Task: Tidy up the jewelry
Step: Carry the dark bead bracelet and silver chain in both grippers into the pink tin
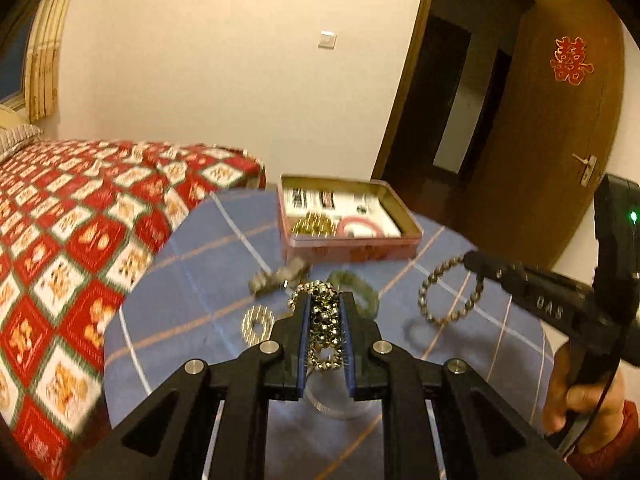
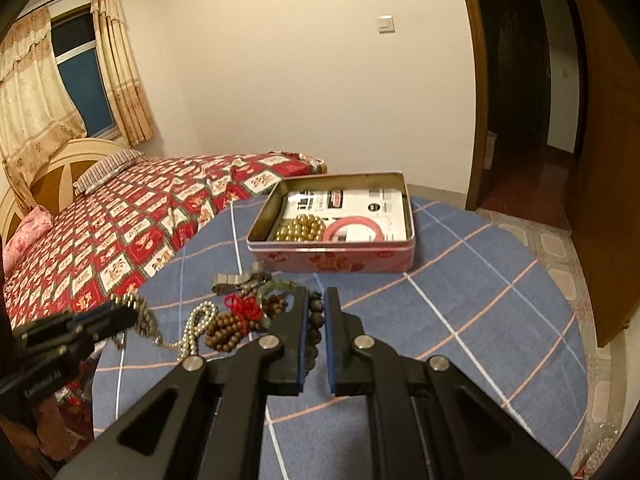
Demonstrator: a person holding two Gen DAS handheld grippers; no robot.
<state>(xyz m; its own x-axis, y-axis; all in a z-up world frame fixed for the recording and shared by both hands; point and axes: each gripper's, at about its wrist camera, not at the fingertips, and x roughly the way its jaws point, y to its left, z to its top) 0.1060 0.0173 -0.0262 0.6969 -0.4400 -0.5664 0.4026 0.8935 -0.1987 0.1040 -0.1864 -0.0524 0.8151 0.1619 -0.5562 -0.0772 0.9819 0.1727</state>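
Note:
My left gripper (image 1: pixel 325 300) is shut on a shiny metal bead bracelet (image 1: pixel 326 320), bunched between the pads above the table; in the right wrist view it shows at the left (image 2: pixel 132 312). My right gripper (image 2: pixel 316 300) is shut on a dark bead bracelet (image 2: pixel 316 320), which hangs as a loop from its tips in the left wrist view (image 1: pixel 448 292). A pink tin box (image 1: pixel 348 216) (image 2: pixel 332 220) at the table's far side holds a gold bead bracelet (image 2: pixel 302 228) and a pink bangle (image 2: pixel 352 228).
On the blue checked tablecloth (image 2: pixel 460 300) lie a green bracelet (image 1: pixel 358 286), a grey metal watch band (image 2: pixel 236 278), a brown bead string with red cord (image 2: pixel 236 320), and a pale bead strand (image 2: pixel 196 328). A red patterned bed (image 2: pixel 120 220) borders the table's left. An open door stands right.

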